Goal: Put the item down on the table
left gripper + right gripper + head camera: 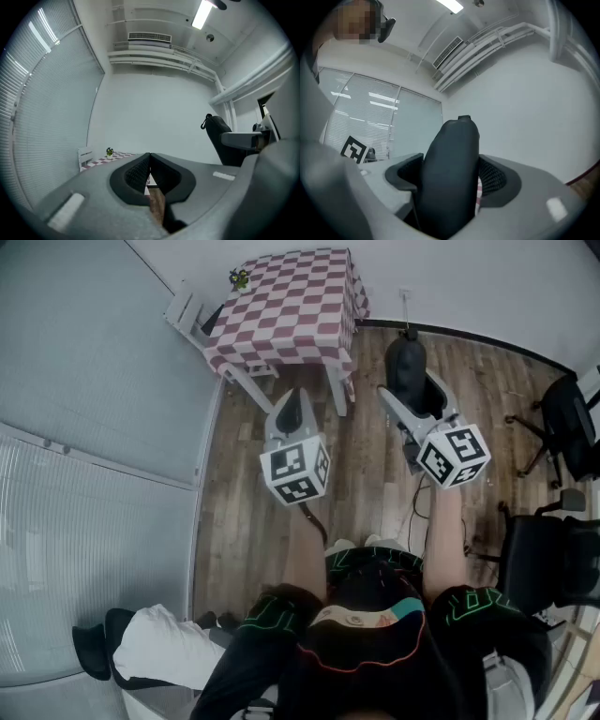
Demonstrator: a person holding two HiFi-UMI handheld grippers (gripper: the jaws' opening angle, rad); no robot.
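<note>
Head view looks down at my two claws, held out over a brown wood floor point(248, 512) made of long boards. My right claw point(413, 390) holds the black item point(405, 360). Its jaws stand very wide, with one bumpy black pad point(493, 177) on each side of the item. My left claw point(149, 161) is closed tight, pad against pad, with nothing in it. Both claws have smooth gray shells. Each one carries a white cube point(295, 470) with black square marks.

In front of me stands the table point(291, 296). It has a red and white checked cloth and white legs. A small green plant point(240, 278) sits at its far corner. A white chair point(187, 313) is just beside the table. On my left is a pale wall with thin blinds point(84, 521). On my right are black office chairs point(572, 423). Nothing stands on the floor between my claws and the table.

The item is long, round at the top and smooth, a bit like a soft pouch. It has a tiny tab on its tip. It stands upright in my claw, up in the air over the floor, near the table's right corner. It is not on the table yet.
</note>
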